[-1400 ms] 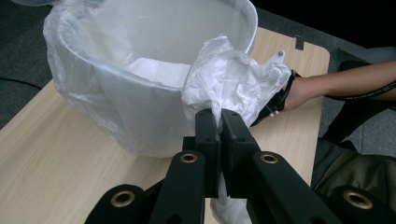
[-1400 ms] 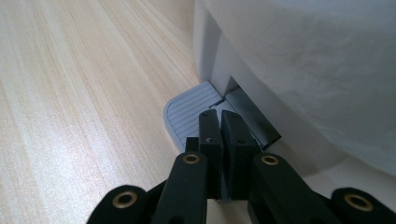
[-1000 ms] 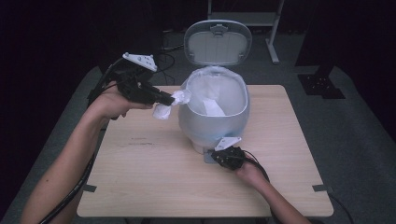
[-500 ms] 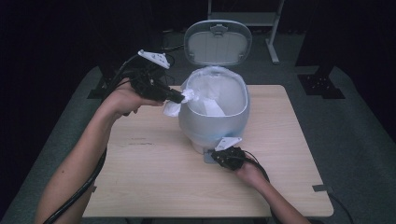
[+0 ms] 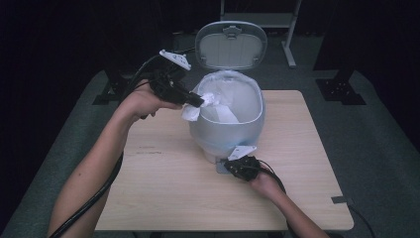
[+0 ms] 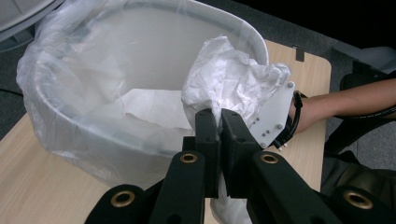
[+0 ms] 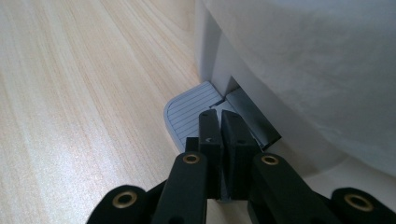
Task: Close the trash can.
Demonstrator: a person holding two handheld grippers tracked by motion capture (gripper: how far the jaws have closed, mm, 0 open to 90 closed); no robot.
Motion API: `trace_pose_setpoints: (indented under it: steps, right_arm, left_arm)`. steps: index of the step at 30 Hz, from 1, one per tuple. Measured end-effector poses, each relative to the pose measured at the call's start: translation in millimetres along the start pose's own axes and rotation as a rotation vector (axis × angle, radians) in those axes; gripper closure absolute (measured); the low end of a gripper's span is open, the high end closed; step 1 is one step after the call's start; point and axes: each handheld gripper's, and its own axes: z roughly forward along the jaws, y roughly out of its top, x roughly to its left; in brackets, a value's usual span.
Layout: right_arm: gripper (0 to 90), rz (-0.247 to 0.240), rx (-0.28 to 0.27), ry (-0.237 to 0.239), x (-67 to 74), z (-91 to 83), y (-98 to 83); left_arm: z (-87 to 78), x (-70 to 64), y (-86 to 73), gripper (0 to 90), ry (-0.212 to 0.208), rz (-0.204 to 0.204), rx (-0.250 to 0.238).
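We see a pale wood-grain surface (image 5: 163, 188) with a smooth, faintly sheened finish, and on it a bin (image 5: 225, 141) of smooth matt grey plastic lined with a thin, glossy, translucent plastic bag (image 6: 51, 60). The crumpled tissue (image 6: 233, 77) looks like soft, matt white paper. The pedal (image 7: 189, 114) is ribbed grey plastic, and the fingers (image 7: 210, 140) look matt black.

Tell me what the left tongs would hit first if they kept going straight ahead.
Probably the far inner wall of the lined bin: the left tongs, shut on the crumpled tissue, point across its open mouth. Depth is uncertain.
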Motion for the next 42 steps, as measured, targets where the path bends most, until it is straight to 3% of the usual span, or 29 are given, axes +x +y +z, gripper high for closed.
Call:
trace_pose_setpoints:
  steps: [17, 42]
  right_arm:
    - [86.7, 0.001, -0.003, -0.001, 0.0, 0.1, -0.2]
    - [86.6, 0.003, -0.003, -0.005, 0.4, 0.1, -0.1]
  left_arm:
    - [18.6, 7.2, 21.3, 86.6, -0.004, 0.006, 0.009]
    - [45.9, 20.8, 33.1, 86.5, 0.005, -0.021, 0.032]
